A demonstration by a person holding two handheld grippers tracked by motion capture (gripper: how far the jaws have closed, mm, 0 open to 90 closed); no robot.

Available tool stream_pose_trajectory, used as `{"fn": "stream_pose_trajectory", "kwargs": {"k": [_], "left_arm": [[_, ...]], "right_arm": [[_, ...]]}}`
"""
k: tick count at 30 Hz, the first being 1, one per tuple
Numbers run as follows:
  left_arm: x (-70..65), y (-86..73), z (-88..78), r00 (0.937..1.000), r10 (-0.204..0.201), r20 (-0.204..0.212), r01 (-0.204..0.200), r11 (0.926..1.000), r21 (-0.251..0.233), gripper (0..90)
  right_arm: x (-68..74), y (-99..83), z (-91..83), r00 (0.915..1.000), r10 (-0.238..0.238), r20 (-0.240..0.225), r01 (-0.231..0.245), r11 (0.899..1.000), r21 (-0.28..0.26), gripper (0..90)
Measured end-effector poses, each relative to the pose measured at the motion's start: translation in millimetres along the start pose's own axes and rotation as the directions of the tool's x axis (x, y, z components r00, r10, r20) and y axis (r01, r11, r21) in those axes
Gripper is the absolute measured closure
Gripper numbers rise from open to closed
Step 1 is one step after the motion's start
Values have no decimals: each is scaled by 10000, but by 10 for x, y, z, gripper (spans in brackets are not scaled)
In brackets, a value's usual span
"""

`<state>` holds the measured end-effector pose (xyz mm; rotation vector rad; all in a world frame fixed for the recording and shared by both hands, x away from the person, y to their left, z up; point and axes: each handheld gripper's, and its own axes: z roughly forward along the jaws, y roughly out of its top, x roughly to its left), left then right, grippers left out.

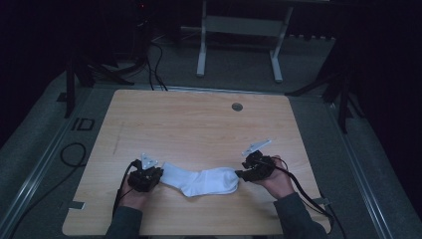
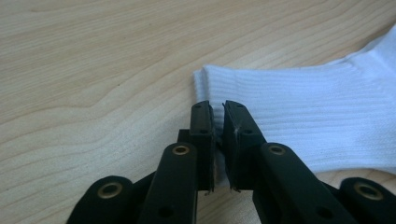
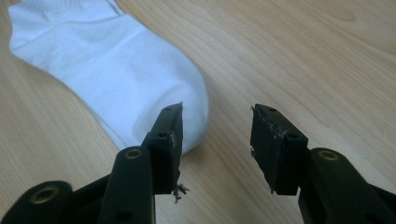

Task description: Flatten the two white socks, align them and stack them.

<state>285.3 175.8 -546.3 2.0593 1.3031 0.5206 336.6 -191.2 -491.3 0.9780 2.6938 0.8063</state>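
**White sock stretched between two grippers on a wooden table**

A white sock (image 1: 201,180) lies flat on the near half of the light wooden table (image 1: 199,124), running left to right between the person's two hands. Its ribbed cuff points left and its rounded toe points right.

The left gripper (image 1: 145,178) sits at the cuff end. In the left gripper view its jaws stand narrow, with only a thin gap between them, and the edge of the ribbed cuff (image 2: 299,107) lies in that gap; the pads look barely parted, so I cannot tell whether they press on the cloth.

The right gripper (image 1: 247,172) sits at the toe end. In the right gripper view its jaws stand well apart. The toe of the sock lies just beside the left-hand jaw, and bare table shows between the two jaws, so nothing is gripped.

On the floor to the left of the table, pale marks read like "ID" (image 1: 82,124). The sock and grippers show no readable label. A small round metal fitting (image 1: 237,106) sits near the table's far edge.
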Motion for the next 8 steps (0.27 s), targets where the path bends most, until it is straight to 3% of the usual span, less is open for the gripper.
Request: {"fn": "stream_pose_trajectory", "kwargs": {"k": [8], "left_arm": [[56,16,-84,9997,-217,99,222,9983,-540,791]], "right_arm": [[-59,-23,-31,9998,170,63,-169,9997,-152,533]]}}
